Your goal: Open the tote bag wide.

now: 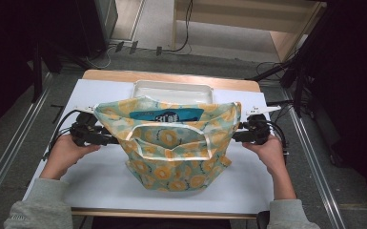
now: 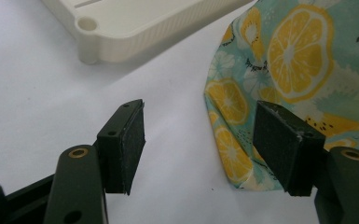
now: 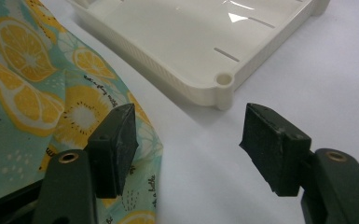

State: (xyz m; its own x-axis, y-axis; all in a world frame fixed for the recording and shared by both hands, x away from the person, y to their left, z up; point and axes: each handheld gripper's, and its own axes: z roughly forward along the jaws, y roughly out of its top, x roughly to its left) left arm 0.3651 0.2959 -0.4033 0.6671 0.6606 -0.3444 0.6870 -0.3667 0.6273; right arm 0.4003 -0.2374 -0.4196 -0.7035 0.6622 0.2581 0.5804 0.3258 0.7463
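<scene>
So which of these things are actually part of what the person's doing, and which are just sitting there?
Part of the job:
- lemon-print bag, lying between both hands
- left claw, open beside the bag's edge
- right claw, open beside the bag's other edge

Just lying about:
- white tray, behind the bag
- white table sheet

The bag looks like thin, soft cloth with a matt lemon print and a smooth white trim. The tray is cream plastic, glossy inside and finely ribbed along its wall. The table has a smooth, matt white top with a wood edge.
</scene>
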